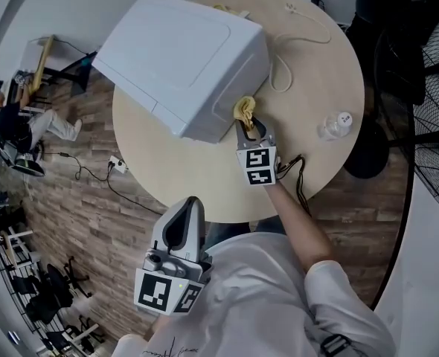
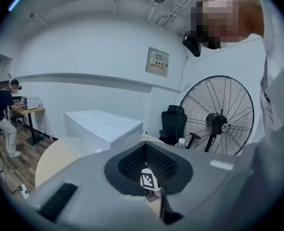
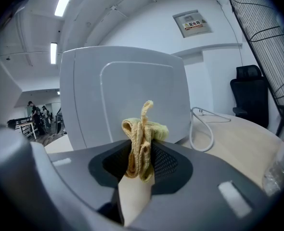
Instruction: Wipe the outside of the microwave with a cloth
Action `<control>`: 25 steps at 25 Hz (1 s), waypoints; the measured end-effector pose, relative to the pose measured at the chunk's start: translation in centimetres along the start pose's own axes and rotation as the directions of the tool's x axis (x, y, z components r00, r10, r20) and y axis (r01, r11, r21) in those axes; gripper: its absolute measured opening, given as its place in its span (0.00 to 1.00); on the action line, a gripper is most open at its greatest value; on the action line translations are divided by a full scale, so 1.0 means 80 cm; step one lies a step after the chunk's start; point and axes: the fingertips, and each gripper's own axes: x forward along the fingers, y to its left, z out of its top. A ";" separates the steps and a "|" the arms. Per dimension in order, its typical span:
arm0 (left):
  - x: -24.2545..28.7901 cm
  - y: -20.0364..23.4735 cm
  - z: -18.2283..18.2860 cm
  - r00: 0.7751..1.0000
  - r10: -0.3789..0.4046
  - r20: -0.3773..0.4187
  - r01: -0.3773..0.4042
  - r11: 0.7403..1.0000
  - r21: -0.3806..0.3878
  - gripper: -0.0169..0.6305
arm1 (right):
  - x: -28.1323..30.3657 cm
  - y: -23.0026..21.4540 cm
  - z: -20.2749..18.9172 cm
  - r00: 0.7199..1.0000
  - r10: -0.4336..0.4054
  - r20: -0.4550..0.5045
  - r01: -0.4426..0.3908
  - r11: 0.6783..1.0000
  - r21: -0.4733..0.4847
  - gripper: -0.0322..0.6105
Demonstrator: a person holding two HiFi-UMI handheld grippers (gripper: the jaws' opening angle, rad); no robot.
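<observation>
Cloth, yellow, soft knit or terry, is bunched into a narrow folded wad and pinched in the right tool, which is closed on it with a short tuft standing above the jaws. The wad sits at the near side wall of the microwave, close to its lower corner. Whether it is touching or just short of the wall cannot be settled from either view. The microwave is a white, smooth, boxy metal case with a shallow pressed panel, standing on the round pale wood-grain worktop. The left tool is held low near the torso, well apart from the work, jaws together with nothing between them. Risk 1: only a thin fold is gripped, so drag along the wall could pull the cloth out. Risk 2: with so little cloth ahead of the jaws, hard tips may scrape the painted wall. Risk 3: nothing braces the case, so a firm push could slide it on the smooth worktop. Risk 4: a looped white cable lies just beside the wiped wall and could snag. A clear plastic bottle lies farther right, within reach of a wide sweep.
</observation>
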 end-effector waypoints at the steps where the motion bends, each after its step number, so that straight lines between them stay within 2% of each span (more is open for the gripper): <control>1: -0.001 0.000 0.000 1.000 0.000 0.001 0.000 1.000 -0.001 0.01 | -0.001 0.004 -0.002 1.000 0.004 -0.003 -0.004 1.000 -0.001 0.24; 16: -0.011 0.008 -0.002 1.000 -0.003 0.008 0.003 1.000 -0.009 0.01 | -0.017 0.046 -0.015 0.999 0.037 -0.021 -0.037 0.999 0.003 0.24; 25: -0.021 0.007 -0.001 1.000 -0.005 0.020 0.005 1.000 -0.014 0.01 | -0.036 0.089 -0.024 0.993 0.109 -0.040 -0.110 0.993 -0.032 0.24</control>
